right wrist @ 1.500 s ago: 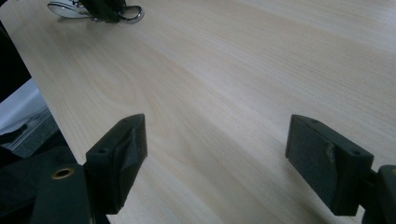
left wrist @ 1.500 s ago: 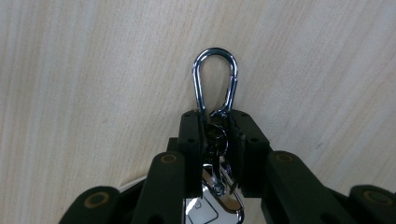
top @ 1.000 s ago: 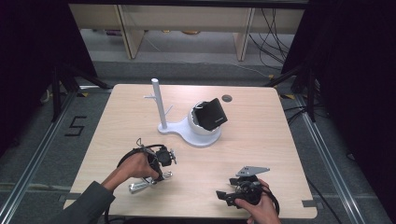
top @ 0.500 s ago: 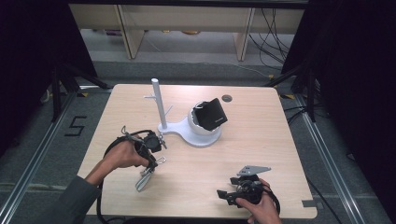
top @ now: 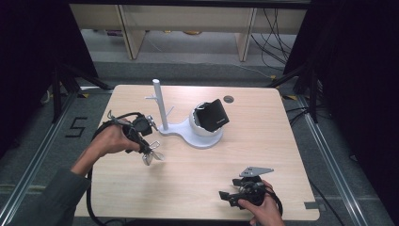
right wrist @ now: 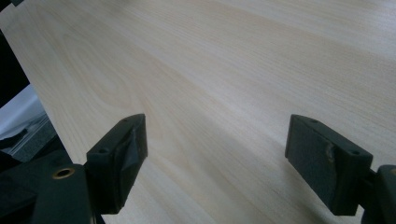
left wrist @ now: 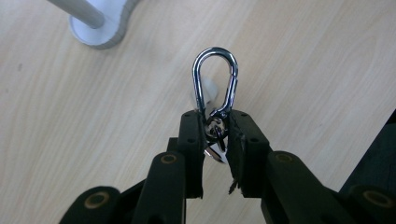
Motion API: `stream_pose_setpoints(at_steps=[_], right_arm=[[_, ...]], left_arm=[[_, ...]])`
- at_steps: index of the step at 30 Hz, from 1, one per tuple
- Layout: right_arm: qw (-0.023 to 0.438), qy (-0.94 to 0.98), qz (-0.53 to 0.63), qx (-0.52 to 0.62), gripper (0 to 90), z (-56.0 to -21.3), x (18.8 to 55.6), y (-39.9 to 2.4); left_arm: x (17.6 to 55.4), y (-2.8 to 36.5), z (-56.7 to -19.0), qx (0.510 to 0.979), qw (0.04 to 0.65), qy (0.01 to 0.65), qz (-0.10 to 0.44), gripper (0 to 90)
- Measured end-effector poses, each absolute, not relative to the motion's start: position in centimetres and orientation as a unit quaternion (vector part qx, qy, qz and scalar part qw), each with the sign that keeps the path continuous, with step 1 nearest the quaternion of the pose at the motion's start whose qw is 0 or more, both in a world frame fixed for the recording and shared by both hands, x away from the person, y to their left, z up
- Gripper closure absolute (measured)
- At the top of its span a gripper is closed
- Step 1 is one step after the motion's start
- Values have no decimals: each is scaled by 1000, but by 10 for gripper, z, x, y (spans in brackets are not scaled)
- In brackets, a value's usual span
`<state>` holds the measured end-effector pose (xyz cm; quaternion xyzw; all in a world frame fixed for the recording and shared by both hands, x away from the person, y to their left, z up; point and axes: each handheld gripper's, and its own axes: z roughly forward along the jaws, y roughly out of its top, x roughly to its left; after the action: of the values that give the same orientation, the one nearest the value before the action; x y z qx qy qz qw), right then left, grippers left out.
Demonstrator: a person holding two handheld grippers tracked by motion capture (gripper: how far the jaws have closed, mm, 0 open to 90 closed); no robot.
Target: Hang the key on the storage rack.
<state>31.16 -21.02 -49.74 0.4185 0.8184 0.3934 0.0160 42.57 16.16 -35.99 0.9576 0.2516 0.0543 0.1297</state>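
My left gripper (top: 147, 151) is shut on a silver carabiner clip (left wrist: 215, 81), held by its swivel end between the jaws; the loop sticks out past the tips above the table. In the high view the carabiner clip (top: 151, 157) hangs at the left of the table, just left of the white stand (top: 188, 134) with its upright peg (top: 160, 103). A black box-like object (top: 212, 115) sits tilted in the stand's white cup. My right gripper (top: 226, 195) rests low near the table's front edge, open, with bare wood between its fingers (right wrist: 121, 154).
The stand's white base (left wrist: 100, 28) and peg foot lie up and left of the clip in the left gripper view. A small dark hole (top: 228, 99) marks the table's far side. Shelving and cables stand beyond the table; a floor marking (top: 75, 127) lies at left.
My left gripper has lifted the carabiner clip and carried it away from the front edge toward the stand's peg. The right gripper has stayed put.
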Motion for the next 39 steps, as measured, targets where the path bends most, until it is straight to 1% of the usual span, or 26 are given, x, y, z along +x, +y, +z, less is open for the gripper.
stream_pose_setpoints(at_steps=[3,7,10,13,18,24,25,28,30,31,35,36,39], right_arm=[[18,818,396,417,220,-498,311,-210],[8,818,395,419,219,-498,312,-210],[15,818,393,419,219,-498,312,-210],[12,818,396,416,220,-498,312,-210],[14,818,396,418,219,-498,312,-211],[12,818,395,418,219,-498,312,-211],[5,817,398,417,219,-498,312,-210],[10,818,396,416,219,-497,312,-210],[12,819,396,414,219,-496,311,-210],[15,819,398,412,220,-497,312,-210],[5,818,403,411,219,-497,312,-210],[11,819,397,415,220,-496,311,-210],[11,819,398,413,219,-496,311,-210]], left_arm=[[431,167,-350,956,124,259,55,752],[437,175,-335,951,128,275,65,752],[444,182,-324,946,137,285,68,752],[448,185,-317,941,141,299,77,752],[456,190,-305,938,130,310,85,752],[467,194,-295,931,134,327,87,753],[468,194,-293,931,133,328,86,752],[472,194,-291,931,128,330,88,752],[474,194,-289,926,139,340,91,752],[475,195,-287,928,132,336,90,752],[479,196,-283,924,133,344,95,752],[480,196,-282,923,135,348,95,752],[483,197,-279,923,132,349,96,752]])
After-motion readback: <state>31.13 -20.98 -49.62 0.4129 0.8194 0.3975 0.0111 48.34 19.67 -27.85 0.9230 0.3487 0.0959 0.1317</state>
